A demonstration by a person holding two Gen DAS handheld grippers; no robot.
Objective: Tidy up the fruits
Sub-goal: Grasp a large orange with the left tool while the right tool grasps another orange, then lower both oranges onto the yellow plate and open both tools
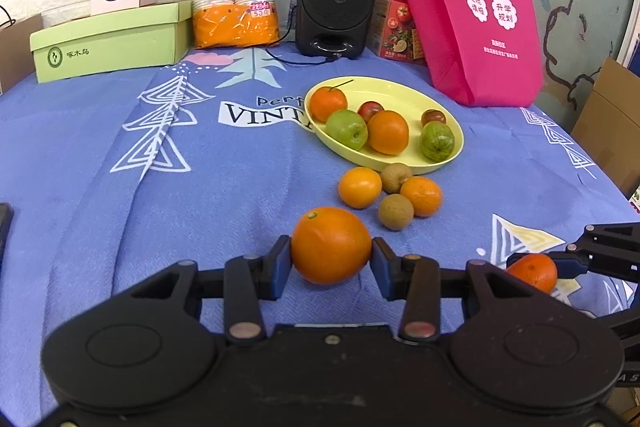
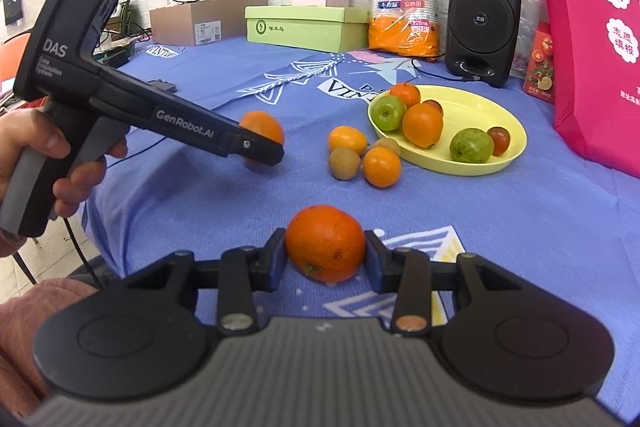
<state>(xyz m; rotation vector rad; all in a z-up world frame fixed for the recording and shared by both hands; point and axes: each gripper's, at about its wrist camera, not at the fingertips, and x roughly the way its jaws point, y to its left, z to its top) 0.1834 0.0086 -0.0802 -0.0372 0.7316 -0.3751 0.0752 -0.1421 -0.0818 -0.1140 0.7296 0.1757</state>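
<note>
Gripping one orange each: left tool (image 1: 331,259) clamps a big orange (image 1: 330,245), right tool (image 2: 325,255) clamps a second orange (image 2: 325,243), both low over the counter (image 1: 100,187) w/ blue cloth. Likely pickup step; next, carry both to the yellow plate (image 1: 404,89), already crowded, so aim for bare spots w/o knocking the loose fruit (image 1: 390,195) beside it.

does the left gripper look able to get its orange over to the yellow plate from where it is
Probably yes. The left gripper is shut on a large orange, and the yellow plate lies ahead. Four loose fruits sit between them on the cloth, so it would likely need to pass above them.
</note>
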